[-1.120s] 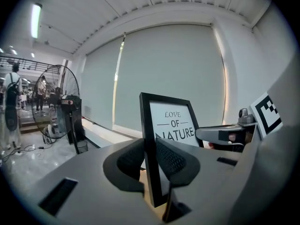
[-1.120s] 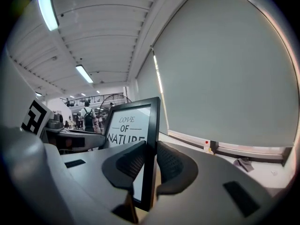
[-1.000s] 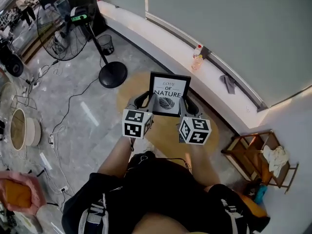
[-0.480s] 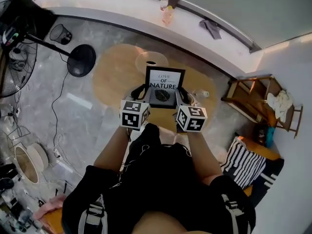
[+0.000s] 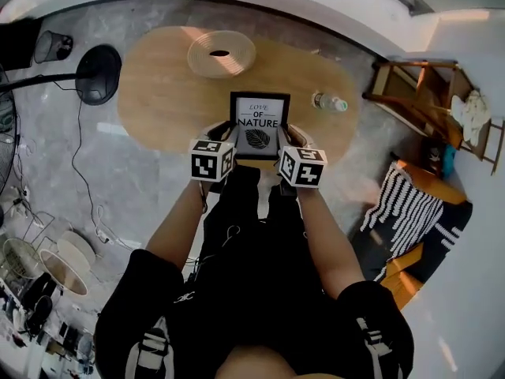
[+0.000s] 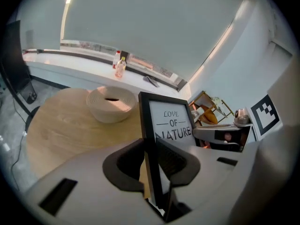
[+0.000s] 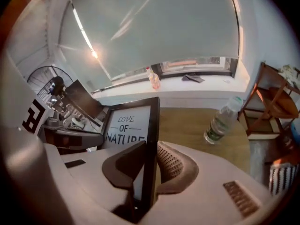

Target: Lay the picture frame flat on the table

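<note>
Both grippers are still clamping the picture frame (image 5: 259, 125). The left gripper (image 5: 225, 133) is pinching its left side edge and the right gripper (image 5: 290, 136) its right side edge. Each gripper view is showing the black frame edge squeezed between the two jaws with no gap. The frame is standing upright with the print facing the person, and "LOVE OF NATURE" is reading right way up in the head view.

Change vs 1 s ago: the frame was hanging in front of the table (image 5: 158, 93), hiding most of it, with floor and windowsill filling the shot. Half a second ago more of the table was showing. Now the whole oval wooden top is showing, and the frame is sitting over its near edge, around the middle of the long side. The grip is looking the same across all three frames, and the frame is not tilting any flatter.

Can't tell whether the frame's bottom edge is touching the wood, since the jaws are hiding it in both gripper views.

A ribbed round bowl (image 5: 221, 54) is sitting on the table beyond the frame, toward the far left. A water bottle (image 5: 330, 102) is sitting to the frame's right, apart from both grippers. The fan base (image 5: 99, 73) is sitting on the floor just off the table's left end. A second ago it was showing ahead-left of the frame.
</note>
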